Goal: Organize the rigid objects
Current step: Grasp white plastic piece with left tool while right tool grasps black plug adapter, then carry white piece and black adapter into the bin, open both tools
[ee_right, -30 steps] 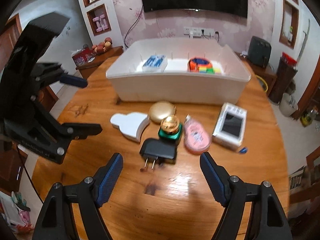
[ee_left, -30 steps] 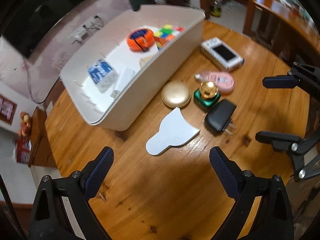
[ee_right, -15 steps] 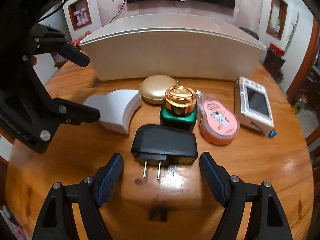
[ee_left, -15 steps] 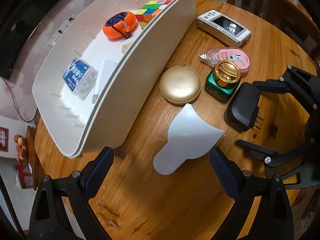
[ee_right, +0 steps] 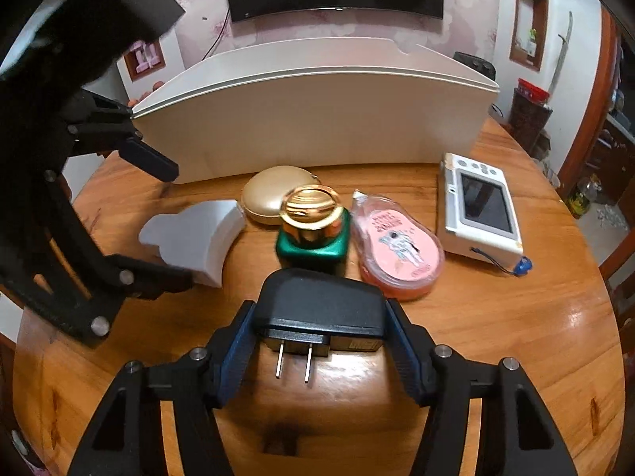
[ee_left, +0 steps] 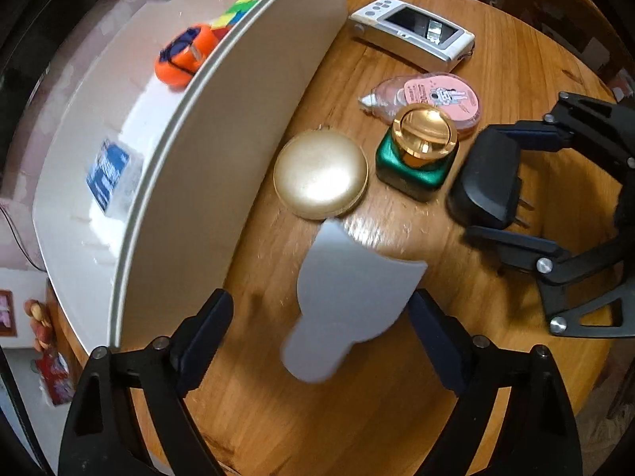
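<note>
Two sets of fingers work by the bin (ee_right: pixel 317 119): the right gripper (ee_right: pixel 319 351) has just been closing and its pads press both sides of the black plug (ee_right: pixel 319 309) on the counter (ee_right: pixel 496 337), well in front of the bin. The left gripper (ee_left: pixel 321 341) stands wide, jaws narrowing a little, with the white block (ee_left: pixel 349 309) between them untouched, close in front of the bin beside a gold compact (ee_left: pixel 320 180) and green jar (ee_left: pixel 416 158).
</note>
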Available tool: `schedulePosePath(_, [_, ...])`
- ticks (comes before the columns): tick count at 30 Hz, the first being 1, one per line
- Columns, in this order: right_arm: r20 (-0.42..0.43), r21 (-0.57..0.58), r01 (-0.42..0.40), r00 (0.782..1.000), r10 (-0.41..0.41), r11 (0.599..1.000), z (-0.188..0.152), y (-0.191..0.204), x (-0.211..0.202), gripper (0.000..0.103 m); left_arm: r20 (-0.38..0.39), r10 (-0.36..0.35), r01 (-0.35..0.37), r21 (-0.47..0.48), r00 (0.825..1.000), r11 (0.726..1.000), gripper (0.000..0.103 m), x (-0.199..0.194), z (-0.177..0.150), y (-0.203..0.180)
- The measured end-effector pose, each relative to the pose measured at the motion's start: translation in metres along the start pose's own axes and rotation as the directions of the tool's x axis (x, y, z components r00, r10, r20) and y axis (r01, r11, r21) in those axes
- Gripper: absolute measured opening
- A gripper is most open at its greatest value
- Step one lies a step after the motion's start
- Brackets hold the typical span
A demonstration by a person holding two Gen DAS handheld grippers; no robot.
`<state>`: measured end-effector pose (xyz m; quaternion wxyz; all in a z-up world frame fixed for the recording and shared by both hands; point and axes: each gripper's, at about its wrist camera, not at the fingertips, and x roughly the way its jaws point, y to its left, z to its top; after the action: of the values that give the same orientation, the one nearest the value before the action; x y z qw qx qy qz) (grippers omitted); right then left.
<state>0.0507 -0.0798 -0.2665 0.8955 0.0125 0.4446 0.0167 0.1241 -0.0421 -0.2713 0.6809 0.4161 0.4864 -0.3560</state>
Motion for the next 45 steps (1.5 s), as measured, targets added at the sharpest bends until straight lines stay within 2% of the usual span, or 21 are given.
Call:
schedulePosePath(3, [-0.005,0.003,-0.003,1.000,0.004,1.000,-0.003,-0.004,-0.003,0.064,0.000,-0.008,0.008,0.030,1.000,0.999,0.091,0.001,0.002,-0.010])
schedulePosePath(4, [-0.006,0.003,-0.003,1.000,0.003,1.000,-0.003,-0.004,-0.003,0.064,-0.005,-0.017,0.017,0.036,1.000,0.999,0.085,0.002,0.002,-0.012])
schedulePosePath(5, [-0.007,0.001,-0.002,1.000,0.002,1.000,-0.004,-0.005,-0.004,0.064,-0.016,-0.028,0.028,0.036,0.999,0.999,0.074,0.004,0.004,-0.014])
schedulePosePath(8, [-0.008,0.005,0.000,1.000,0.000,1.000,-0.006,-0.004,-0.005,0.064,-0.029,-0.082,0.081,-0.026,0.996,0.996,0.061,0.006,0.006,-0.011])
schedulePosePath(13, [-0.009,0.015,-0.001,1.000,0.001,1.000,-0.008,-0.004,-0.007,0.064,0.002,-0.099,0.098,-0.127,0.995,0.987,0.060,0.006,-0.001,-0.009])
schedulePosePath(17, [-0.017,0.028,-0.010,1.000,0.010,1.000,-0.005,-0.009,-0.007,0.063,0.012,-0.101,0.101,-0.255,0.995,0.962,0.060,0.003,-0.014,-0.007])
schedulePosePath(24, [-0.014,-0.011,0.000,1.000,-0.001,1.000,0.002,-0.009,-0.021,0.063,0.026,-0.080,0.083,-0.484,0.996,0.871,0.060,-0.034,-0.033,-0.015])
schedulePosePath(27, [0.002,-0.040,-0.003,1.000,0.003,0.999,0.011,-0.007,-0.038,0.063,0.051,-0.070,0.086,-0.552,0.996,0.830,0.060,-0.062,-0.036,-0.024])
schedulePosePath(30, [0.027,-0.079,-0.002,1.000,0.004,0.997,0.023,0.000,-0.056,0.063,0.073,-0.036,0.072,-0.594,0.997,0.801,0.060,-0.092,-0.041,-0.030])
schedulePosePath(37, [0.109,-0.124,-0.005,0.994,0.019,0.992,0.061,0.007,-0.099,0.063,0.131,0.079,0.033,-0.686,0.988,0.727,0.060,-0.161,-0.040,0.028])
schedulePosePath(40, [0.143,-0.133,-0.022,0.989,0.041,0.991,0.087,0.002,-0.119,0.063,0.159,0.126,0.027,-0.719,0.979,0.694,0.060,-0.180,-0.035,0.048])
schedulePosePath(45, [0.212,-0.150,-0.026,0.975,0.058,0.988,0.144,-0.010,-0.149,0.063,0.168,0.216,-0.015,-0.754,0.962,0.657,0.060,-0.207,-0.025,0.075])
